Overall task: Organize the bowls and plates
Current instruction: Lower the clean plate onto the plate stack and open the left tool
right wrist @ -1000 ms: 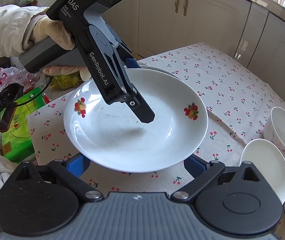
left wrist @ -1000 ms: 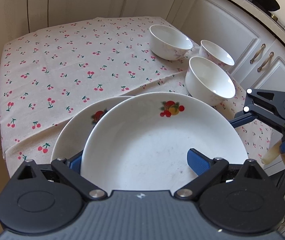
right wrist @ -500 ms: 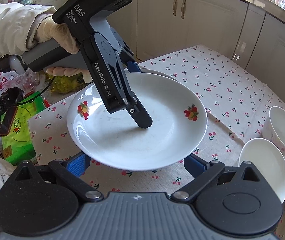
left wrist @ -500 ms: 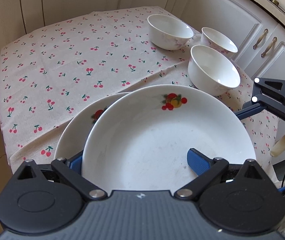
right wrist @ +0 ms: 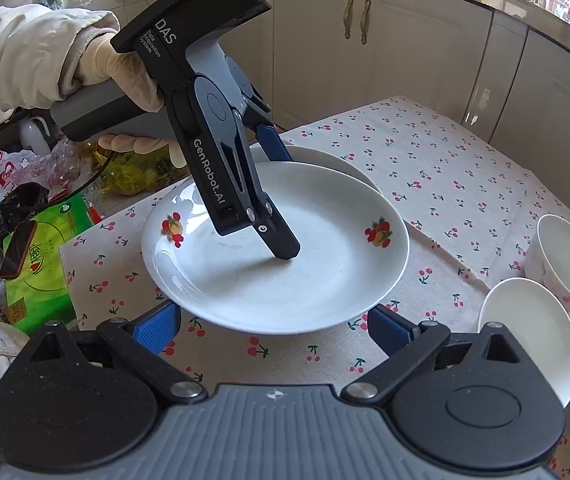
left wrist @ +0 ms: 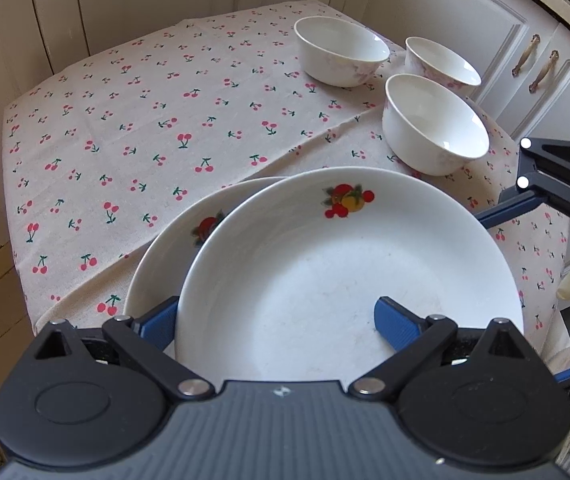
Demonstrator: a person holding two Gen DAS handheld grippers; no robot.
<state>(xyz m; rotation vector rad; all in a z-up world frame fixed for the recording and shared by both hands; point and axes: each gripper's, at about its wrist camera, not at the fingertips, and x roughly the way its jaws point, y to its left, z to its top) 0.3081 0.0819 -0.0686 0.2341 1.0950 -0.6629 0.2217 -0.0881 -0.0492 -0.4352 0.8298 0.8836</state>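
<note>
Two white plates with fruit prints lie at the near edge of the cherry-print table. The top plate (left wrist: pixel 325 264) (right wrist: pixel 285 276) overlaps the lower plate (left wrist: pixel 165 256) (right wrist: pixel 325 160) and leans on it. My left gripper (left wrist: pixel 277 316) (right wrist: pixel 283 204) straddles the top plate's rim with its jaws wide apart: one finger sits inside the plate, the other outside the rim over the lower plate. My right gripper (right wrist: pixel 273 328) hangs open just short of the plate's other side, with nothing between its fingers. Three white bowls (left wrist: pixel 341 50) (left wrist: pixel 441 62) (left wrist: pixel 435 120) stand apart at the table's far right.
White cupboards (left wrist: pixel 485 40) close in behind and beside the table. Bags and a green packet (right wrist: pixel 41 264) crowd the floor past the table's corner. A gloved hand (right wrist: pixel 125 76) holds the left gripper. The tablecloth (left wrist: pixel 145 120) lies bare left of the bowls.
The top plate has come down and away from the right camera, lying lower over the second plate. The left gripper has tipped a little steeper. The right gripper has stayed put.
</note>
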